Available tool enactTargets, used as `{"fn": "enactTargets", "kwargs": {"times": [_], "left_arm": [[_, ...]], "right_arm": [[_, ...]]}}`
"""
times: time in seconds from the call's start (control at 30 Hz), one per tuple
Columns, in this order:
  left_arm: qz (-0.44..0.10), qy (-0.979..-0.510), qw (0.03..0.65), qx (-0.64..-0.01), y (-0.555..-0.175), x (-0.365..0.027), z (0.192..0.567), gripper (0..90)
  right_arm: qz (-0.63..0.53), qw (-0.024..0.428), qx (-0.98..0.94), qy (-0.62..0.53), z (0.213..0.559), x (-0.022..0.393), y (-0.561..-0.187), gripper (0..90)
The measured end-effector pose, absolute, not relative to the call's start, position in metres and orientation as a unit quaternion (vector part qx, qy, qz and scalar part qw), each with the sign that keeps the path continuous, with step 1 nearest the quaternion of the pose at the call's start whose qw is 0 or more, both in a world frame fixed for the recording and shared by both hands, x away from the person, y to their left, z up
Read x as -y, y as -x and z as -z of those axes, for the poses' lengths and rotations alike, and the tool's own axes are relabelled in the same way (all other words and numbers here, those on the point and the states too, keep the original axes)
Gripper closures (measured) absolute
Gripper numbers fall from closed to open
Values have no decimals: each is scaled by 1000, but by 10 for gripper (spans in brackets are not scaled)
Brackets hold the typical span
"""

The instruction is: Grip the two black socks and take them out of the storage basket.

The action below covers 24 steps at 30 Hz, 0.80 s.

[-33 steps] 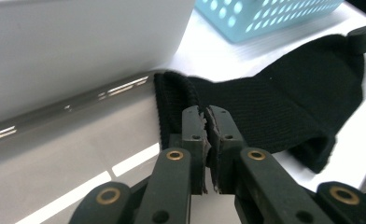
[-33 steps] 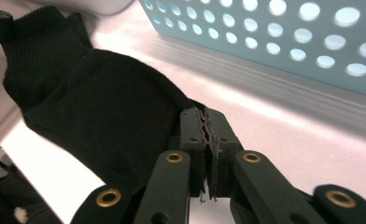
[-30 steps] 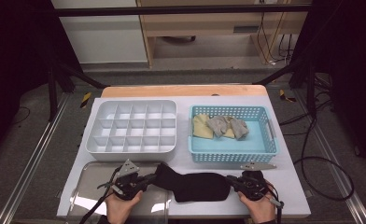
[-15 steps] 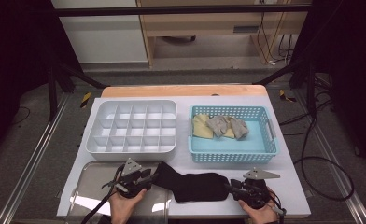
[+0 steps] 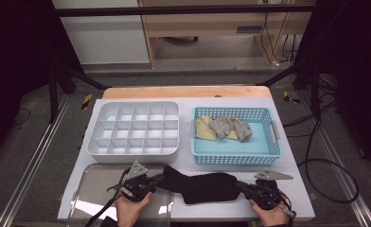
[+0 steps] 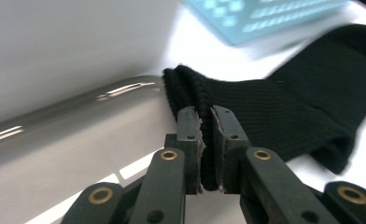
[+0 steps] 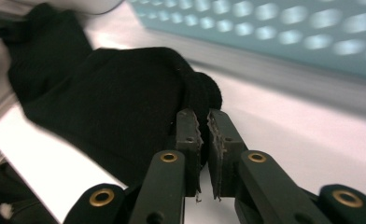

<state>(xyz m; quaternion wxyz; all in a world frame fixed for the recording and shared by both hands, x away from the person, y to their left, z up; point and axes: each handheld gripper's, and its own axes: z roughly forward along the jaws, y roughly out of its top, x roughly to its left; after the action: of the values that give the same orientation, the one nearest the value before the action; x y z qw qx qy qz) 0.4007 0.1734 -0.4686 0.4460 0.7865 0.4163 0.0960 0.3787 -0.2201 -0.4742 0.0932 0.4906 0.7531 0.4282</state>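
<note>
I hold the black sock (image 5: 203, 187) by both ends along the table's (image 5: 287, 163) near edge: my left gripper (image 6: 207, 140) has just closed on the cuff, my right gripper (image 7: 200, 140) on the toe. Its long axis runs between my hands.

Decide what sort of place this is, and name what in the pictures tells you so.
Probably a lab or workshop set up for recording. A table stands inside a dark metal frame, loose cables trail across the floor, and hand-held grippers work a black sock beside a blue basket.
</note>
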Motion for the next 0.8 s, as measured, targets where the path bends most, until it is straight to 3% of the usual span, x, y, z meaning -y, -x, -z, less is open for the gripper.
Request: {"fn": "enactTargets", "kwargs": {"times": [0.23, 0.4, 0.5, 0.57, 0.67, 0.8], "left_arm": [[-85, -806, 440, -387, -396, -139, 471, 818], [-97, -803, 433, -397, -403, -138, 478, 808], [-100, -801, 435, -399, -407, -138, 479, 802], [-101, -798, 438, -401, -409, -139, 480, 772], [-112, -791, 444, -405, -410, -141, 476, 654], [-118, -789, 447, -404, -414, -143, 473, 679]], "right_arm": [[-380, 143, -760, -508, 467, 244, -393, 819], [-397, 168, -750, -501, 467, 242, -391, 670], [-420, 190, -745, -483, 458, 238, -385, 671], [-440, 182, -747, -464, 453, 229, -380, 670], [-443, 168, -757, -449, 454, 213, -377, 666], [-442, 144, -772, -434, 468, 194, -375, 650]]}}
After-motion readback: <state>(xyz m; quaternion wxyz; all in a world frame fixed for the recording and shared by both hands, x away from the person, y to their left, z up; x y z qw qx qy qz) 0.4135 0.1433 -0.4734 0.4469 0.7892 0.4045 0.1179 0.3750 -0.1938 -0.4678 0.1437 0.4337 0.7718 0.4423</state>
